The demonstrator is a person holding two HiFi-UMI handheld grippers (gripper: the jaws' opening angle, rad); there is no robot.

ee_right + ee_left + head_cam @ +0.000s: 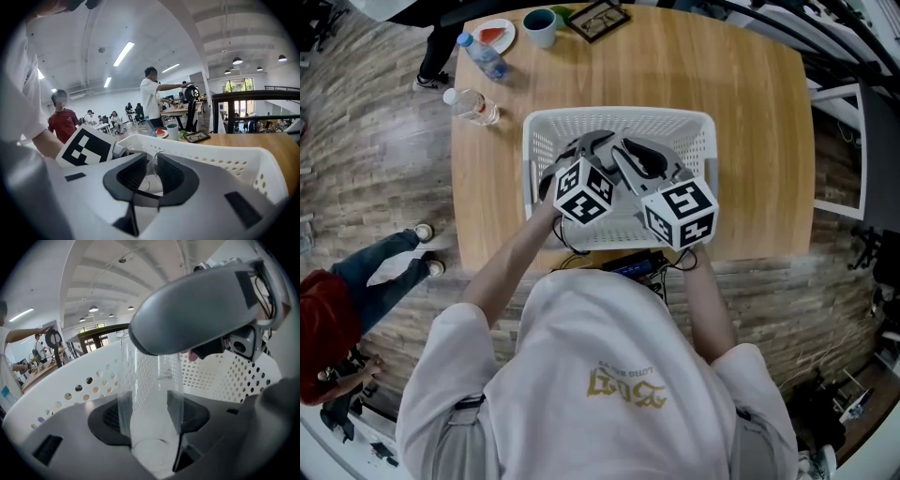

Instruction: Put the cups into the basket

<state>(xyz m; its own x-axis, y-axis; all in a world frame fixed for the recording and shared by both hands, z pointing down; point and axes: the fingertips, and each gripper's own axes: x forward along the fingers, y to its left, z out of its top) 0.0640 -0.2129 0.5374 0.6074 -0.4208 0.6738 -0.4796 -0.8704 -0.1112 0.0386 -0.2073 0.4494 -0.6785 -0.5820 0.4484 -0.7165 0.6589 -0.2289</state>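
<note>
On the wooden table (750,112) stands a white basket (619,117) with both grippers down inside it. The left gripper (149,417) clamps a tall clear cup (150,376) upright. The right gripper (152,174) pinches the rim of a second clear cup (151,161) between nearly closed jaws.

White perforated basket (619,114) — clear cup (150,394)

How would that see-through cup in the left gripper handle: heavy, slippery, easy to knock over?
The clear cup looks thin-walled and empty, so it is probably light. Its smooth, glossy wall may slip between the fingers of the left gripper unless squeezed firmly. Tall and narrow, it would likely tip easily once stood in the basket.
</note>
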